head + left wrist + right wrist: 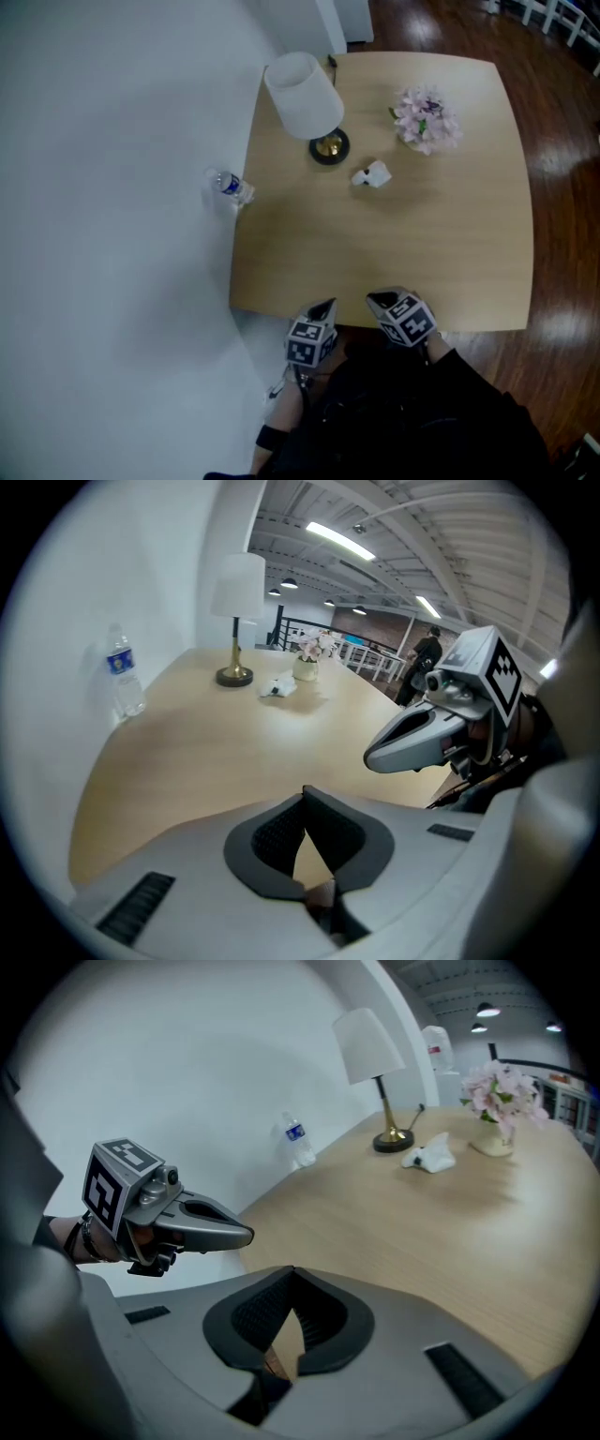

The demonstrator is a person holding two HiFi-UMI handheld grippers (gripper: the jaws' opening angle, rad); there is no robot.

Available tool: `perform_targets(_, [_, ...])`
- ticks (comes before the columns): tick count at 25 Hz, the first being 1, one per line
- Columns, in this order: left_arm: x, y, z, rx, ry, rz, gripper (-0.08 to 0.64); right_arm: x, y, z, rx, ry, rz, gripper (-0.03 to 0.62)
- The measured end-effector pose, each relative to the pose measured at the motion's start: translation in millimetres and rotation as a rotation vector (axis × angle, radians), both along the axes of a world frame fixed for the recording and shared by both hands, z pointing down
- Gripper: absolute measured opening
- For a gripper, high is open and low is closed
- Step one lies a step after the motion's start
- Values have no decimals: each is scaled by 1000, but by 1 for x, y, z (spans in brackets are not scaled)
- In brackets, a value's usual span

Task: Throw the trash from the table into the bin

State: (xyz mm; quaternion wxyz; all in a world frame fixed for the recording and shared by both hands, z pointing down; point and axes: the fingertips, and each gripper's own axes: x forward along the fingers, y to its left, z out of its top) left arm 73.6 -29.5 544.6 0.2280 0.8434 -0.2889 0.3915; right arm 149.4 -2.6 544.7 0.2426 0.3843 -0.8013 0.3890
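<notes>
A crumpled white paper [372,175] lies on the light wooden table [394,262], just right of the lamp base; the left gripper view shows this paper [278,687] far ahead. A clear water bottle [230,186] with a blue label stands at the table's left edge by the wall. Both grippers hover side by side over the near table edge. My left gripper [326,303] is shut and holds nothing. My right gripper [373,298] is also shut, its pads meeting at the tips and nothing between them. No bin is in view.
A lamp [305,98] with a white shade and brass base stands at the back left of the table. A vase of pink flowers [425,119] stands at the back right. A white wall runs along the left; dark wooden floor lies to the right.
</notes>
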Motion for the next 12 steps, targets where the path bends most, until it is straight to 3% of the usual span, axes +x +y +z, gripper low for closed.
perform_targets(5, [78, -49, -2, 5, 36, 122, 0, 68, -17, 9, -18, 4, 157, 8])
perform_targets(12, [134, -98, 9, 16, 10, 208, 0, 116, -39, 23, -48, -29, 273, 8])
